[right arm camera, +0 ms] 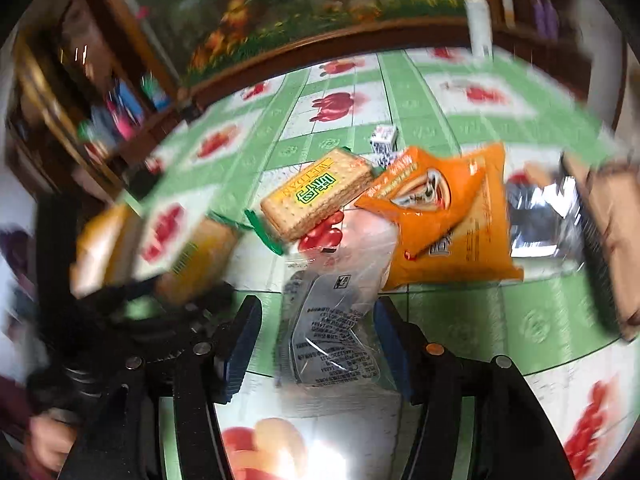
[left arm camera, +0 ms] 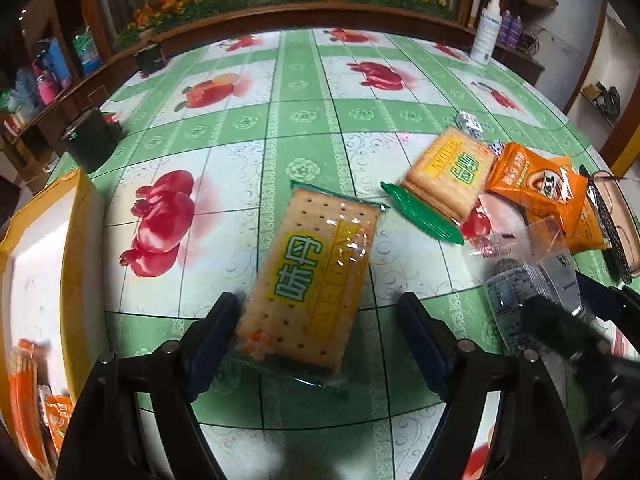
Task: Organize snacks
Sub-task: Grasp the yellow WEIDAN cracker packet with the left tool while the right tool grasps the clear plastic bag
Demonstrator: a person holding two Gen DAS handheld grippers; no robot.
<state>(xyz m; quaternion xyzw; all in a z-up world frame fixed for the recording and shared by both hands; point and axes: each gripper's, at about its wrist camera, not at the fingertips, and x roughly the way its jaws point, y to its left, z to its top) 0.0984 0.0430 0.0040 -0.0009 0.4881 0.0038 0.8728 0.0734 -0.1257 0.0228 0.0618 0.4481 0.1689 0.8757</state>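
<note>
Left wrist view: box (left arm camera: 44, 248) at left is cut off by the frame, contents partly visible. Left gripper (left arm camera: 316, 332) fingers spread wide, holding nothing; cracker pack (left arm camera: 310, 276) lies on the desk (left arm camera: 248, 128) between them, touching the left pad. Right wrist view: heavy motion blur, left side unreadable. Right gripper (right arm camera: 316, 344) fingers wide apart, straddling a clear wrapper (right arm camera: 332, 336); contact unclear. Orange bag (right arm camera: 444, 216) just beyond.

cracker pack (right arm camera: 320, 194) | yellow band: "WEIDAN" | green characters: 味丹
</note>
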